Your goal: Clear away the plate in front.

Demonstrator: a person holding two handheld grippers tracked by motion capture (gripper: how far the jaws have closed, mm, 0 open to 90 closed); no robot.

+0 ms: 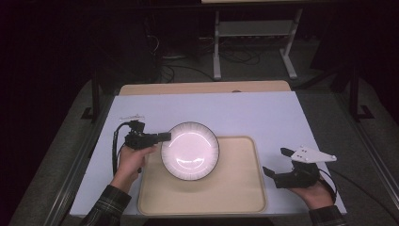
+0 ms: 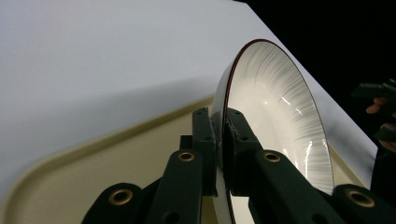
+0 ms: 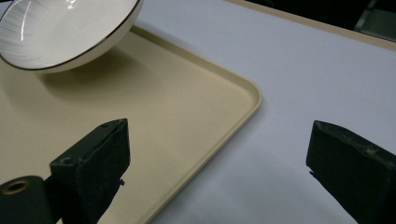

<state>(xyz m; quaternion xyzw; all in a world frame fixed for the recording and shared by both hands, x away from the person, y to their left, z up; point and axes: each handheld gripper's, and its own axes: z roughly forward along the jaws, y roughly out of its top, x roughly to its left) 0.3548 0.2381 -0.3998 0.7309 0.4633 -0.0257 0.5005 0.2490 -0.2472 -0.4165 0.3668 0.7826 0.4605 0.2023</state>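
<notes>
A white plate (image 1: 190,150) with a thin dark rim and fine grey streaks hangs over the left part of a beige tray (image 1: 237,188). My left gripper (image 1: 165,136) is shut on the plate's left rim. In the left gripper view the two pads (image 2: 234,140) pinch the plate's (image 2: 275,107) edge, and the tray (image 2: 116,154) lies below. My right gripper (image 1: 274,162) rests open at the table's right side, just right of the tray. Between its black jaws in the right gripper view lie the tray's corner (image 3: 247,93) and bare white table; the plate (image 3: 60,32) is at the upper left.
The white table top (image 1: 263,113) has free room behind and to the right of the tray. A thin strip (image 1: 129,116) lies on the table at the far left. A wooden edge (image 1: 202,87) runs along the back, with a metal frame (image 1: 254,42) on the floor beyond.
</notes>
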